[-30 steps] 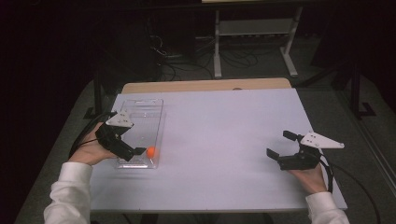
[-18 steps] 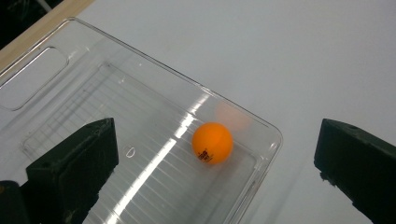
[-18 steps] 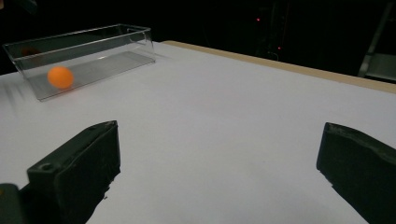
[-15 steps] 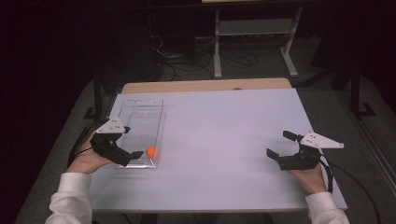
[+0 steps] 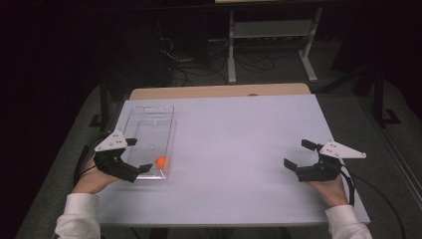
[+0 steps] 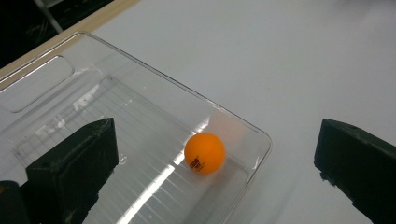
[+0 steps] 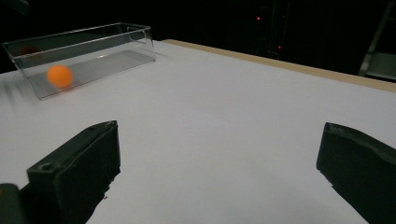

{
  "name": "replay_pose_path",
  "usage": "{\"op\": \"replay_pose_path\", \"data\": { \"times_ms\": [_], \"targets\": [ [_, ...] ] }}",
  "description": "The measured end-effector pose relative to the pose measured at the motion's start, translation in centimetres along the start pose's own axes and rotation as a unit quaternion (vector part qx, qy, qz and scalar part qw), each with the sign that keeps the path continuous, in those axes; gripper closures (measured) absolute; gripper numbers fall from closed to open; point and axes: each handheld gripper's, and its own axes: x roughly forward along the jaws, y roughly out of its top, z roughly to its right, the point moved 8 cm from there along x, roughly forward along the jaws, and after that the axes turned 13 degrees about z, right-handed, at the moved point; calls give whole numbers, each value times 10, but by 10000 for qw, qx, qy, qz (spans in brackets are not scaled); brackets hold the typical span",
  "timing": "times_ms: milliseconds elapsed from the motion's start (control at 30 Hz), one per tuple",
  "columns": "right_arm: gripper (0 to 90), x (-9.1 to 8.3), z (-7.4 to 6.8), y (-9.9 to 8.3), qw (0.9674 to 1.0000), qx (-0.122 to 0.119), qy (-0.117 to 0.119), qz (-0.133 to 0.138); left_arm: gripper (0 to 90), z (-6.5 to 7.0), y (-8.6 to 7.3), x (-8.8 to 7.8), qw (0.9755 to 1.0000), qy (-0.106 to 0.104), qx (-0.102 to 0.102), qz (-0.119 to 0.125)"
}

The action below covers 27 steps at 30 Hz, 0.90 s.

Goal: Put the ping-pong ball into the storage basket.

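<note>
The orange ball [image 5: 160, 162] sits inside the clear plastic bin [image 5: 149, 117], down in its near right corner, resting on the ribbed floor right against the end wall. In the left gripper view the ball [image 6: 204, 153] shows a small dark print on its side, and the bin's rounded corner [image 6: 261, 140] curves just past it. The left gripper [image 5: 135, 160] hangs at the near end of the bin, jaws spread wide and holding nothing; in its own view one jaw stands over the bin floor and the other out over bare table beyond the wall, with the ball between them and touching neither. The person's left hand [image 5: 92, 177] grips it at the near left edge of the table [image 5: 239, 129].

Over on the right, the right gripper [image 5: 300, 155] rests low above the white surface, well apart from the bin, jaws also wide and empty. From the right gripper view the bin [image 7: 112, 35] stands far off to the left, with the ball [image 7: 60, 76] seen through its clear side wall. The right hand [image 5: 329, 186] holds it near the table's near right corner.
</note>
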Motion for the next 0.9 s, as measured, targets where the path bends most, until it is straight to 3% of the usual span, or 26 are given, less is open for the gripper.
{"op": "replay_pose_path", "data": {
  "times_ms": [233, 533, 667, 900],
  "targets": [
    [0, -1, 0, 1, 10000, -6, -9, 14, 0, 6, 1, 2, 9996, -8, -42, 291],
    [0, -1, -1, 1, 10000, -13, 18, 12, 0, 9, -15, 2, 9994, 90, -67, 316],
    [0, -1, 0, 1, 10000, -7, 8, 14, 0, 9, -18, -2, 9980, 219, -155, 569],
    [0, 0, -1, 0, 10000, -11, 13, 0, 0, 6, -23, -12, 9928, 332, -402, 1076]
  ]
}}
